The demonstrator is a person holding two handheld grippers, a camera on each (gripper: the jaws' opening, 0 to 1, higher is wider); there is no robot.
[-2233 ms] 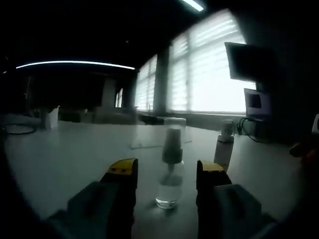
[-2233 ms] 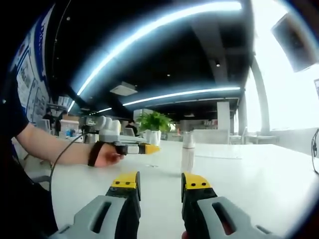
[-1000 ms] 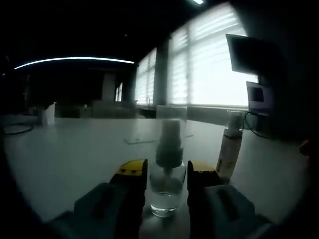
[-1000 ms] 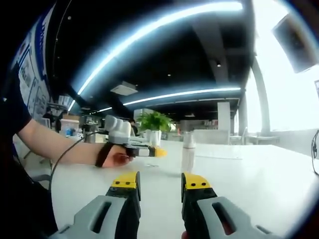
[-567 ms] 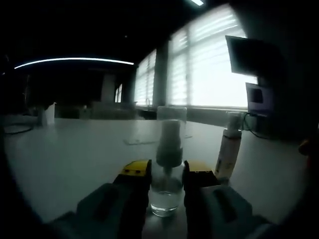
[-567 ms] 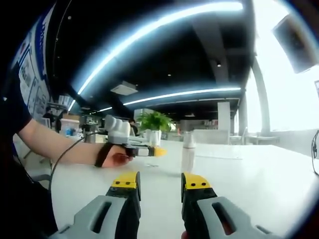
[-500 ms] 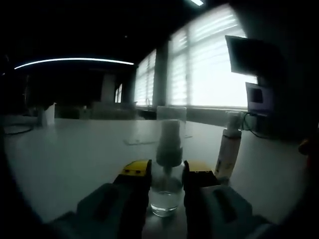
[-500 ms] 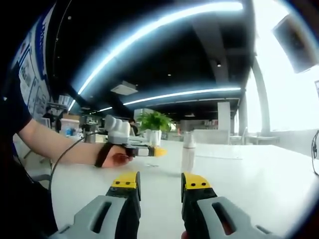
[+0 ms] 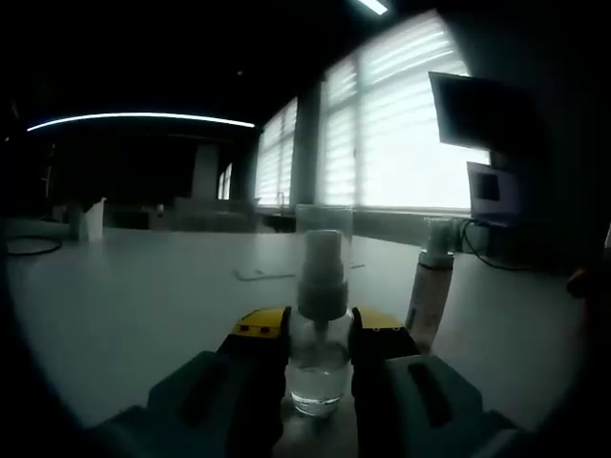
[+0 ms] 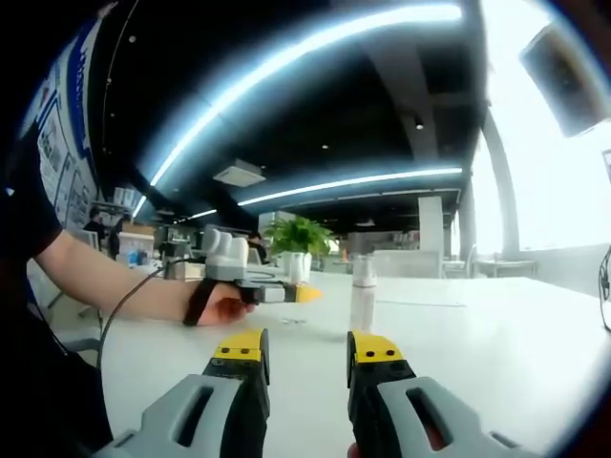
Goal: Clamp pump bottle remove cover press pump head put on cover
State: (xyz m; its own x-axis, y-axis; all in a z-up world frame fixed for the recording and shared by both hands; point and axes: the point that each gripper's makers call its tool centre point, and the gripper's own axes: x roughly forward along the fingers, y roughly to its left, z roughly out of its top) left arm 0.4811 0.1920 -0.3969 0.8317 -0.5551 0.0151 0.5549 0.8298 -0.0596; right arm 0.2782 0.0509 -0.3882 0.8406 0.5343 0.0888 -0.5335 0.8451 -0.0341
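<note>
Two jaws of our left gripper pinch the clear pump bottle, steadying it so the cover can lift; right gripper waits near, parted, empty.

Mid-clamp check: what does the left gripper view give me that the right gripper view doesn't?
Left gripper view alone: the left gripper shut on the clear pump bottle, cover on, seen close; also a monitor. Right gripper view alone: the right gripper open and holding nothing, the person's hand on the left gripper, a plant. Both: the white table and a second white bottle.
</note>
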